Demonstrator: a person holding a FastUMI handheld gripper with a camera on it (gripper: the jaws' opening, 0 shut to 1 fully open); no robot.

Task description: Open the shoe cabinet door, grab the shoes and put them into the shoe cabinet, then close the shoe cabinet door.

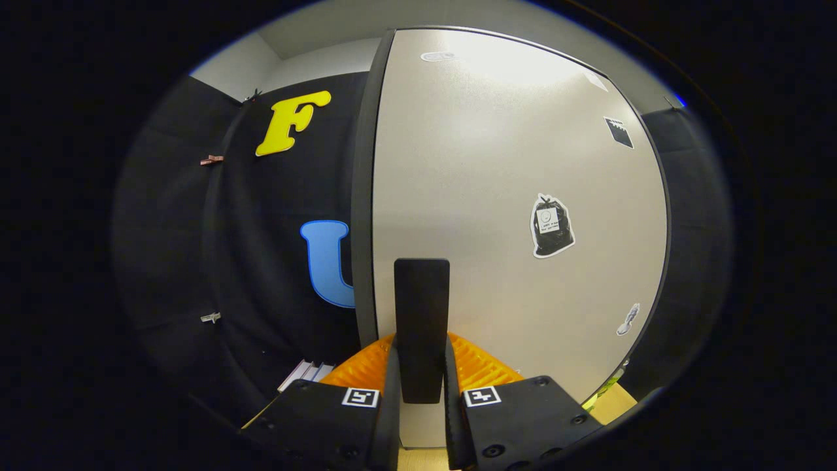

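The pale grey shoe cabinet door (pixel 497 196) stands close in front of me, with a dark edge (pixel 363 196) running down its left side. A black upright door handle (pixel 422 307) sits low on the door near that edge. My gripper (pixel 422 356) is shut on this handle, one finger pressed to each side of its lower part. I cannot tell whether the door is swung out or flush with the cabinet. A black-bag sticker (pixel 551 226) is stuck on the door to the right of the handle.
The booth's black cloth wall (pixel 261 261) hangs left of the door, with small clips (pixel 211 159) pinned on it. Some white flat items (pixel 307 373) lie low beside the left finger. A strip of light wooden surface (pixel 611 402) shows under the door's lower right corner.
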